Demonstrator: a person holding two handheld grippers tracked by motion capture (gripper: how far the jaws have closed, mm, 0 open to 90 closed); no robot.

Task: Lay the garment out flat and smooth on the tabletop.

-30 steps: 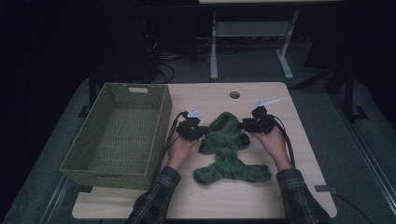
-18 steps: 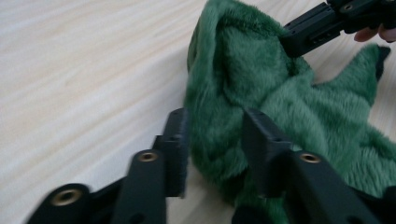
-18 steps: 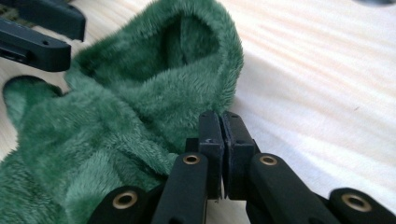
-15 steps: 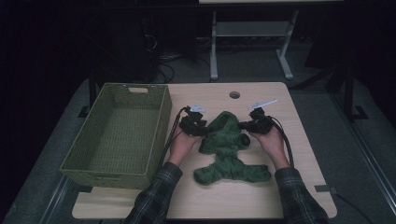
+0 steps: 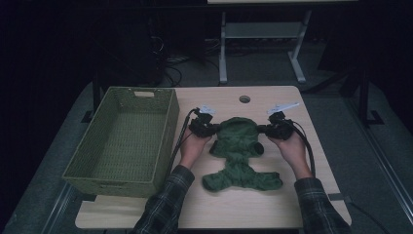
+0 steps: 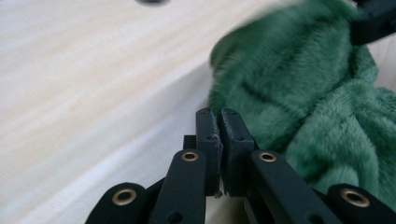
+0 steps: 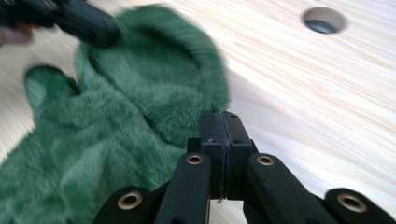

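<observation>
A green fuzzy hooded garment (image 5: 239, 151) lies flat in the middle of the wooden table (image 5: 253, 207), hood toward the far side. My left gripper (image 5: 214, 129) rests at the hood's left edge and my right gripper (image 5: 266, 129) at its right edge, each held by a hand. In the left gripper view the jaws (image 6: 219, 114) have just closed and stand shut beside the green pile (image 6: 303, 93), with no cloth seen between the pads. In the right gripper view the jaws (image 7: 223, 116) are pressed shut at the hood's rim (image 7: 154, 79), again with no cloth seen between them.
A green woven basket (image 5: 168, 127) stands at the left of the table, close to my left forearm. A round cable hole (image 5: 244, 99) sits in the tabletop beyond the hood. Bare wood lies in front of the garment and to its right.
My right gripper has shifted slightly to the right, away from the hood. The left hand and the garment have stayed about where they were.
</observation>
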